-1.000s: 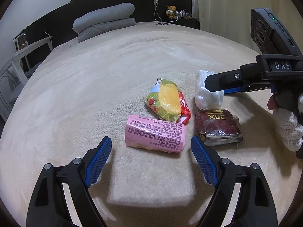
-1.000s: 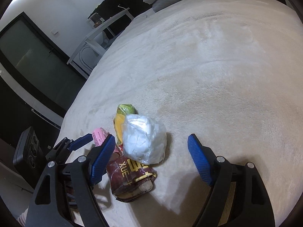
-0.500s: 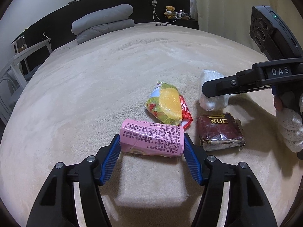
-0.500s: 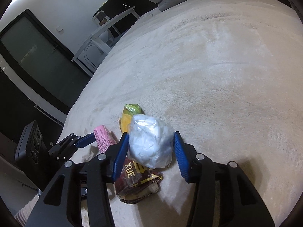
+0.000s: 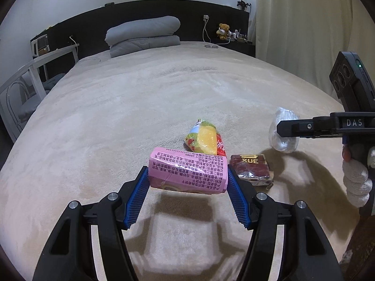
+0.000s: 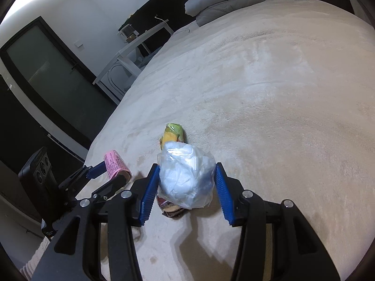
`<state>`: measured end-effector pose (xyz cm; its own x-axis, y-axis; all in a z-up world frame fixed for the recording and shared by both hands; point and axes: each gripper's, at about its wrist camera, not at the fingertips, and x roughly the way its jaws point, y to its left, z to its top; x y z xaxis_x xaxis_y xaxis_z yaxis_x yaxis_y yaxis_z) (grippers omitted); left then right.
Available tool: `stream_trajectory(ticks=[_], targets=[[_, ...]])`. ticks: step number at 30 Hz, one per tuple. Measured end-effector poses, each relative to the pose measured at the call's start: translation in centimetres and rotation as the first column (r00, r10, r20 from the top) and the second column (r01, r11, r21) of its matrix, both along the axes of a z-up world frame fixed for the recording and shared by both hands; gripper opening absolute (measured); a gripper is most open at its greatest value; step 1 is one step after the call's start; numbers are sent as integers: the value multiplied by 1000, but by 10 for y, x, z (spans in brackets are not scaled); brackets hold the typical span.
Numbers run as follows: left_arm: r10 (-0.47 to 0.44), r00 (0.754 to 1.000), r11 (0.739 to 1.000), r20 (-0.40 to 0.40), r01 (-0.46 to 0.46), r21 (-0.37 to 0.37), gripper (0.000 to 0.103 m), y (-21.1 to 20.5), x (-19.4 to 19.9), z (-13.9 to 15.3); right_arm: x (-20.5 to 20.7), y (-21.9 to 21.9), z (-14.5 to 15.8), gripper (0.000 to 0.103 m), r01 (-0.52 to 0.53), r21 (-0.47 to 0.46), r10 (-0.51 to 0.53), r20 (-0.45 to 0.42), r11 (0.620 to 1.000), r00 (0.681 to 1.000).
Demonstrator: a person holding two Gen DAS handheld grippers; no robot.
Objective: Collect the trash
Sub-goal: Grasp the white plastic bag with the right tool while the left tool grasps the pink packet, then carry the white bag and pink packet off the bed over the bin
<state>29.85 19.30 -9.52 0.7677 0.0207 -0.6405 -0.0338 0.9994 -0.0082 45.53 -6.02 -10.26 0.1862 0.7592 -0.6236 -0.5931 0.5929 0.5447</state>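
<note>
My left gripper [image 5: 188, 180] is shut on a pink printed packet [image 5: 188, 172] and holds it above the beige bed cover, its shadow below. My right gripper [image 6: 185, 182] is shut on a clear bag of white crumpled paper [image 6: 186, 178], also lifted. That bag [image 5: 282, 130] and the right gripper show at the right of the left wrist view. A yellow-green snack bag [image 5: 203, 139] and a dark red packet marked XUE [image 5: 250, 167] lie on the bed. In the right wrist view the snack bag [image 6: 173, 132] lies beyond the white bag, and the pink packet [image 6: 116, 166] is at the left.
The bed cover [image 5: 131, 107] stretches far ahead. Folded grey bedding [image 5: 143, 35] lies at the black headboard. A white side table [image 6: 131, 53] and a dark door [image 6: 49, 75] stand off the bed's left side. A curtain [image 5: 304, 35] hangs at the right.
Both grippers closed from open onto their items: the left on the pink packet, the right on the white bag. Both items have risen off the bed.
</note>
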Motion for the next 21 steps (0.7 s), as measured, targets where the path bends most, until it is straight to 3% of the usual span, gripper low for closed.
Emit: stream_trajectory(ticks=[8, 21], targets=[[16, 999, 1000, 52, -15, -22, 63, -18, -27, 21, -23, -24, 11, 48, 11, 10, -11, 30, 1000, 999], [75, 992, 988, 101, -60, -139, 63, -53, -95, 28, -80, -78, 7, 48, 59, 18, -59, 21, 998, 998]])
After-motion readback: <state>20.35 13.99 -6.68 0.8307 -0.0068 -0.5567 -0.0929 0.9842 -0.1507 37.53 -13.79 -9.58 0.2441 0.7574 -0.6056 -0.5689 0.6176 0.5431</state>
